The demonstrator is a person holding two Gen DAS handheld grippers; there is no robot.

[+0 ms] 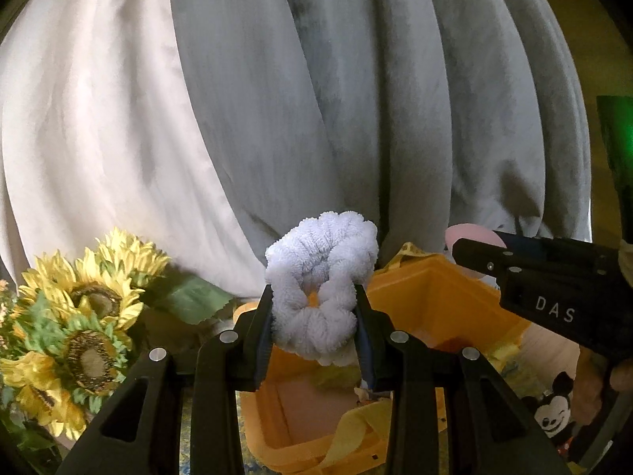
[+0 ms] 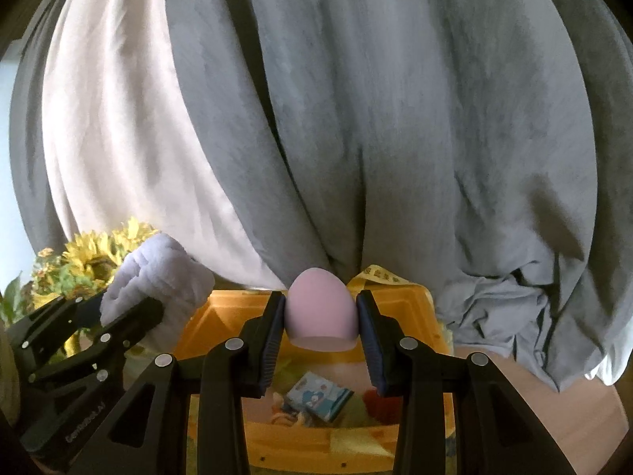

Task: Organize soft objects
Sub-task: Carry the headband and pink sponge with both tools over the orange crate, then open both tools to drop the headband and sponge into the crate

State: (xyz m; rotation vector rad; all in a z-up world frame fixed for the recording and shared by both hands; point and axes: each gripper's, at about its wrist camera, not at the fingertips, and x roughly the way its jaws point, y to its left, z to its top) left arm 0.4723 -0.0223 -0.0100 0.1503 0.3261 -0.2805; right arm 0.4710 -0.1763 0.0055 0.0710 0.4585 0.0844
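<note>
The left tool (image 1: 314,308) is closed on a fluffy white scrunchie (image 1: 320,289); both fingers press into its sides, and it is held in the air above the orange bin (image 1: 435,301). The right tool (image 2: 321,316) is closed on a pink egg-shaped sponge (image 2: 321,312), with its flat end facing down, also above the orange bin (image 2: 221,316).

In the right wrist view the left tool (image 2: 130,312) appears at the left side with the scrunchie (image 2: 158,273) between its fingers. In the left wrist view the right tool (image 1: 486,257) comes in from the right edge, and only a small pink part of the sponge (image 1: 470,233) shows behind it.

The bin stands on the wooden counter (image 2: 573,407). Inside the bin lie a small picture packet (image 2: 316,396), something red (image 2: 379,399) and yellow cloth (image 1: 356,431). A Mickey Mouse toy (image 1: 554,411) lies on the counter just beside the bin, near its right side. Artificial sunflowers (image 1: 79,316) stand to the left of the bin. Grey and white curtains (image 1: 316,99) hang behind everything.
</note>
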